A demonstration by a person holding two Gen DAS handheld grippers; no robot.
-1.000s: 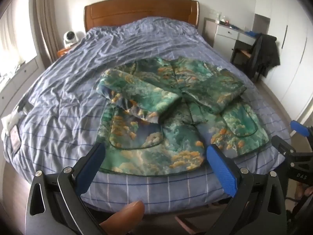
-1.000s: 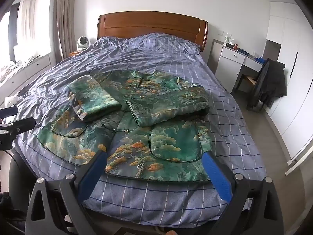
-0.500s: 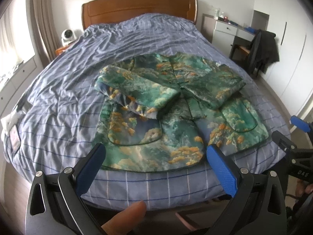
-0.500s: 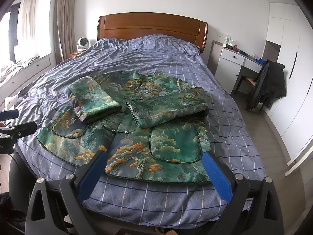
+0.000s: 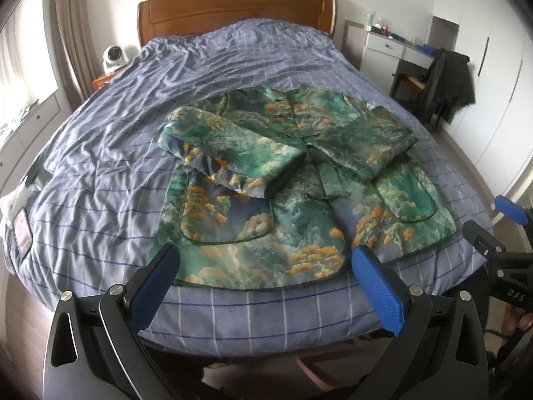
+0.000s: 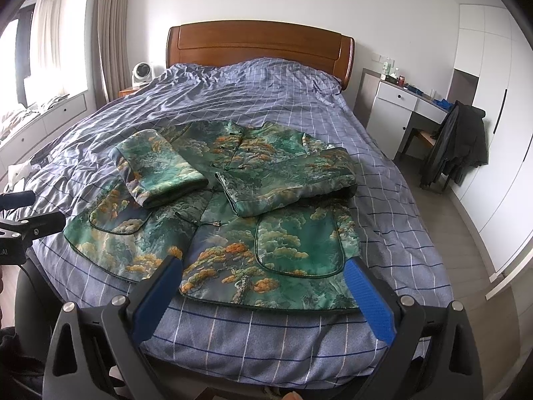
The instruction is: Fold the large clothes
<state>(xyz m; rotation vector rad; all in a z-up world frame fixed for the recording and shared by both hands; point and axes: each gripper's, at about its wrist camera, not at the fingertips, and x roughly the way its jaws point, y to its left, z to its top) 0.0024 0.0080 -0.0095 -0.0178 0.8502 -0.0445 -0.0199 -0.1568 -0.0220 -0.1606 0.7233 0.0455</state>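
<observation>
A green jacket with orange and white cloud print lies flat, front up, on the bed, hem toward me. Both sleeves are folded across the chest. It also shows in the right wrist view. My left gripper is open and empty, hovering just short of the hem's left half. My right gripper is open and empty, just short of the hem's right half. The right gripper's tips show at the right edge of the left wrist view.
The bed has a blue checked cover and a wooden headboard. A white desk and a chair with a dark coat stand to the right. A small fan sits left of the headboard. A wardrobe lines the right wall.
Both grippers have come slightly closer to the foot of the bed, so the jacket hem sits nearer the fingertips. Both stay open. The jacket has not moved.
</observation>
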